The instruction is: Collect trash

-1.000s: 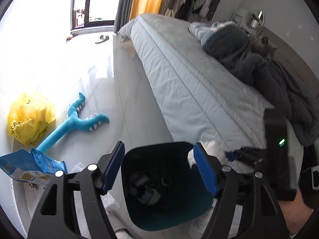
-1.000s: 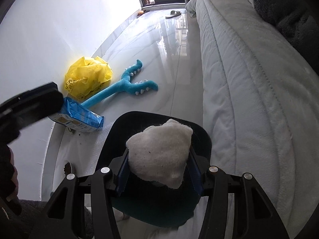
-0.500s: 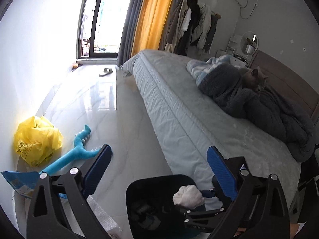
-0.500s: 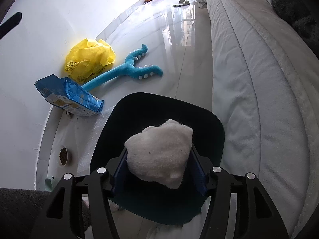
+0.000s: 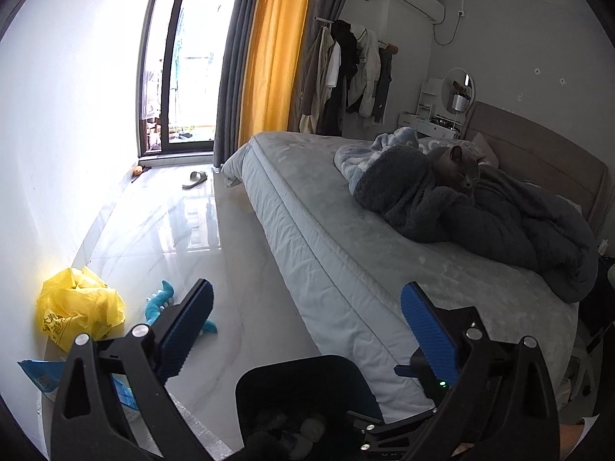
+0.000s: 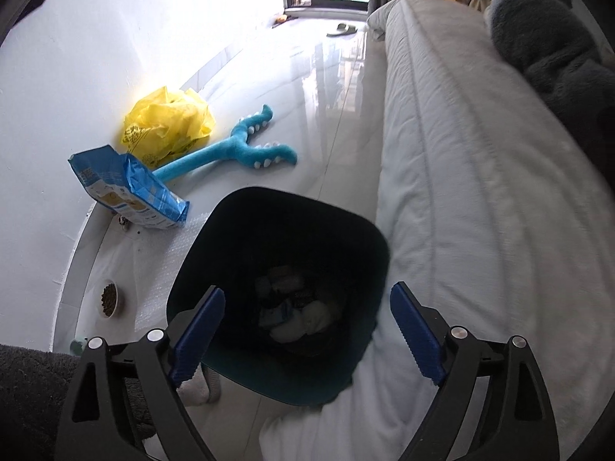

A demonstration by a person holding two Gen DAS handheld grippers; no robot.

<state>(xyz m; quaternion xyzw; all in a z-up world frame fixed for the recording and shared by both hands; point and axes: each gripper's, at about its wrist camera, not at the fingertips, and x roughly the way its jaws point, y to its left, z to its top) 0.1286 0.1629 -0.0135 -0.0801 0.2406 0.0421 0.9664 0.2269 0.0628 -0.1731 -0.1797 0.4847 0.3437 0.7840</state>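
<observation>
Right tool (image 6: 307,330) hovers over the dark bin (image 6: 230,238), jaws just opened wide, nothing between them. The white wad (image 6: 315,317) lies inside the bin on other scraps. Left tool (image 5: 307,330) is spread wide too, empty, aimed across the floor beside the bed (image 5: 346,238). Bin stands on the floor, touching the bed edge. Yellow bag (image 6: 169,123), blue packet (image 6: 127,188) and teal toy (image 6: 238,150) lie by the wall.
</observation>
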